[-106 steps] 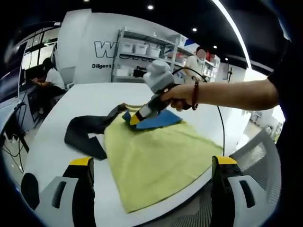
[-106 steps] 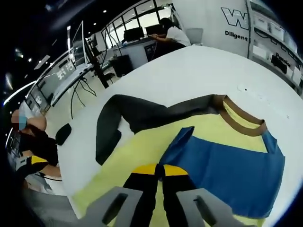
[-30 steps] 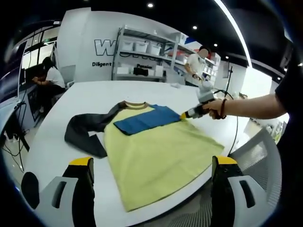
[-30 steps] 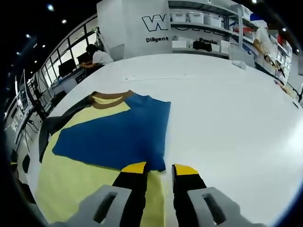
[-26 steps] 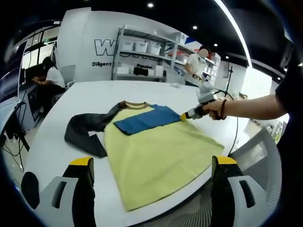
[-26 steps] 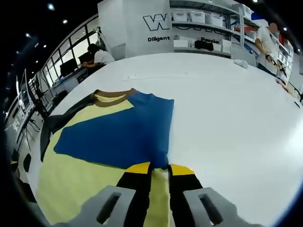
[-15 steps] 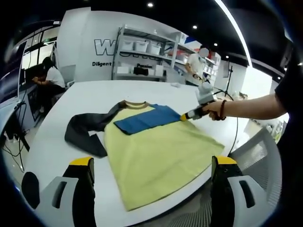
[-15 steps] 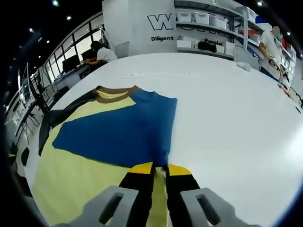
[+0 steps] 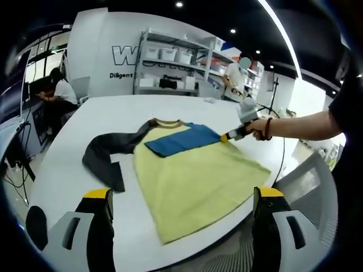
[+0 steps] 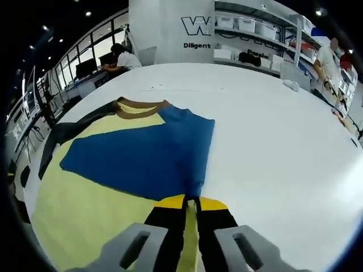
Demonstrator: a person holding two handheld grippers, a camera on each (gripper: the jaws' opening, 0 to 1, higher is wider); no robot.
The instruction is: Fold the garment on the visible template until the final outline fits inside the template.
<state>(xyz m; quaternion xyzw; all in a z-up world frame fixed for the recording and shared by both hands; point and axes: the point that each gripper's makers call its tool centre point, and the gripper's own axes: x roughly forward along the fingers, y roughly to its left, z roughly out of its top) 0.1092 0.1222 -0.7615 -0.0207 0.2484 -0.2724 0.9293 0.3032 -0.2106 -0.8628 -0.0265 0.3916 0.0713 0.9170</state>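
A yellow garment (image 9: 198, 181) lies flat on the white table (image 9: 68, 181). Its blue sleeve (image 9: 181, 139) is folded across the chest, and its dark grey sleeve (image 9: 108, 153) trails off to the left below a brown collar (image 9: 168, 122). My left gripper (image 9: 184, 193) hangs open at the near table edge, above the hem. My right gripper (image 9: 227, 137), held in a hand, is at the garment's right edge. In the right gripper view, the right gripper (image 10: 190, 199) is shut on the garment's edge where the blue sleeve (image 10: 142, 158) ends. The collar (image 10: 139, 107) and dark sleeve (image 10: 68, 133) lie beyond.
A mesh chair (image 9: 306, 181) stands by the near right table edge, and a cable (image 9: 281, 153) hangs there. Shelves with bins (image 9: 176, 68) line the back wall. One person sits at a desk (image 9: 59, 93) far left and another stands at the back (image 9: 237, 76).
The right gripper, open a second ago, has shut on the garment's right edge. The whole garment has since slid a little to the right on the table.
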